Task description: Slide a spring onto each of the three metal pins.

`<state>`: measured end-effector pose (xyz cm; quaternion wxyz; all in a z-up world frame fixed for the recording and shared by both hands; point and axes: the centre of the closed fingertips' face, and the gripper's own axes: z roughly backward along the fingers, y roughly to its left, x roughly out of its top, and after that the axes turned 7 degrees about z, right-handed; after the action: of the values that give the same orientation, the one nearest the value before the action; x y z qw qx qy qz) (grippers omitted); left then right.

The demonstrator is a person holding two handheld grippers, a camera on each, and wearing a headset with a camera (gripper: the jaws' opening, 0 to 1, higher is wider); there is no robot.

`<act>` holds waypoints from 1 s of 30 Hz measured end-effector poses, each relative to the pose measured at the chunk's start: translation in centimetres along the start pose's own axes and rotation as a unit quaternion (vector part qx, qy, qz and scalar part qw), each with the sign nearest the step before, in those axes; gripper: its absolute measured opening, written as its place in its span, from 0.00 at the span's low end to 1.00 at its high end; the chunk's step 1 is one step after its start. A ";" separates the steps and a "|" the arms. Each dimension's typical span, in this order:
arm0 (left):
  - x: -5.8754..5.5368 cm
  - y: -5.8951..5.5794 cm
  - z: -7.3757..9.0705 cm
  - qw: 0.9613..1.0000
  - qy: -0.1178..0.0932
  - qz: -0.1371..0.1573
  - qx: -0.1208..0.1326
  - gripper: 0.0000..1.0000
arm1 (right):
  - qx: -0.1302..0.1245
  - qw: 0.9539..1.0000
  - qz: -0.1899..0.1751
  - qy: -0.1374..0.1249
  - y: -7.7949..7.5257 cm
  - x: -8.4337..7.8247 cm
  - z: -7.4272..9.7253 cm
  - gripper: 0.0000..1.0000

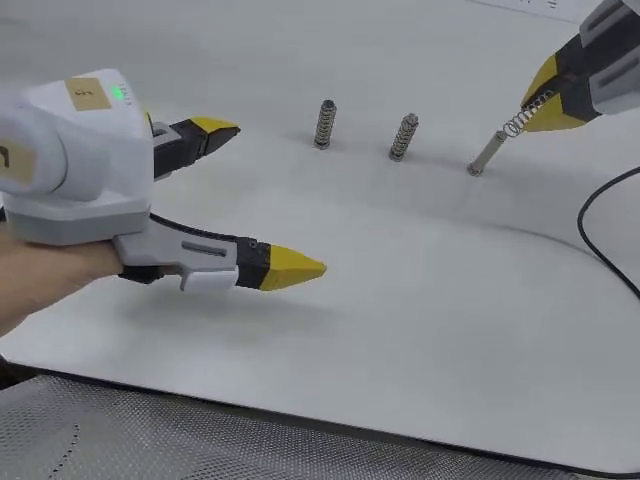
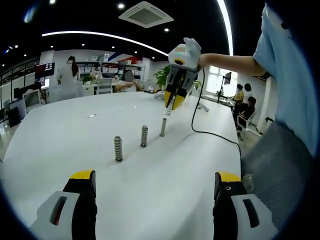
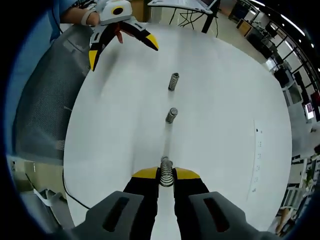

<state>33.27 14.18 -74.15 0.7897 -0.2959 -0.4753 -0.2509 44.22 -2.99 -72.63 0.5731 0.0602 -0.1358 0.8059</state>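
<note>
Yellow-tipped right tongs (image 1: 535,110): clamped on spring (image 1: 515,122), its end meeting bare pin (image 1: 487,155) top. Left tongs (image 1: 262,197): wide, empty, well apart from it. Two neighbouring pins (image 1: 403,137) loaded; final threading. Next: align bore, push down.

1. I count three metal pins (image 1: 487,153) on my feed.
2. Three springs (image 1: 404,136): two sleeved over pins, the third spring (image 1: 514,122) pinched in the right gripper (image 1: 532,108).
3. Two grippers, counting the left gripper (image 1: 265,198).
4. One black cable (image 1: 600,230).
</note>
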 end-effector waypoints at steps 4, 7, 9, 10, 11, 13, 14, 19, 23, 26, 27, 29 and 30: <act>-0.1 -0.1 -0.1 1.000 0.002 -0.001 -0.001 0.96 | 0.002 1.000 0.001 0.001 -0.2 0.0 -0.1 0.08; -0.1 0.0 -0.1 1.000 0.002 0.000 -0.001 0.95 | 0.005 1.000 0.001 0.003 -0.3 -0.2 -0.3 0.08; -0.1 0.0 -0.1 1.000 0.002 0.002 -0.001 0.95 | 0.007 1.000 0.003 0.003 -0.2 -0.2 -0.4 0.08; -0.1 0.1 -0.1 1.000 0.002 0.002 0.000 0.95 | 0.008 1.000 0.003 0.003 -0.2 -0.2 -0.5 0.08; -0.2 0.1 -0.1 1.000 0.003 0.002 0.000 0.95 | 0.008 1.000 0.003 0.002 -0.2 -0.2 -0.6 0.08; -0.2 0.1 -0.2 1.000 0.004 0.003 0.000 0.95 | 0.007 1.000 0.002 0.003 -0.3 -0.3 -0.7 0.08; -0.2 0.1 -0.2 1.000 0.004 0.003 0.000 0.95 | 0.007 1.000 0.001 0.003 -0.4 -0.3 -0.8 0.08; -0.4 0.1 -0.2 1.000 0.005 0.004 0.000 0.94 | 0.011 1.000 0.002 0.007 -0.4 -0.5 -1.0 0.08; -0.5 0.2 -0.3 1.000 0.006 0.005 0.000 0.94 | 0.014 1.000 0.002 0.006 -0.4 -0.6 -1.1 0.08; -0.5 0.2 -0.3 1.000 0.006 0.006 0.000 0.94 | 0.015 1.000 0.001 0.007 -0.4 -0.6 -1.2 0.08; -0.5 0.2 -0.3 1.000 0.006 0.006 0.000 0.93 | 0.016 1.000 0.002 0.007 -0.4 -0.6 -1.3 0.08; -0.6 0.2 -0.3 1.000 0.007 0.007 0.000 0.93 | 0.018 1.000 0.002 0.008 -0.4 -0.6 -1.4 0.08; -0.6 0.2 -0.3 1.000 0.007 0.007 0.000 0.93 | 0.017 1.000 0.003 0.009 -0.4 -0.6 -1.5 0.08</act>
<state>33.39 14.19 -74.84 0.7947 -0.2973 -0.4675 -0.2480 44.88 -3.01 -74.15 0.5707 0.0626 -0.1169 0.8104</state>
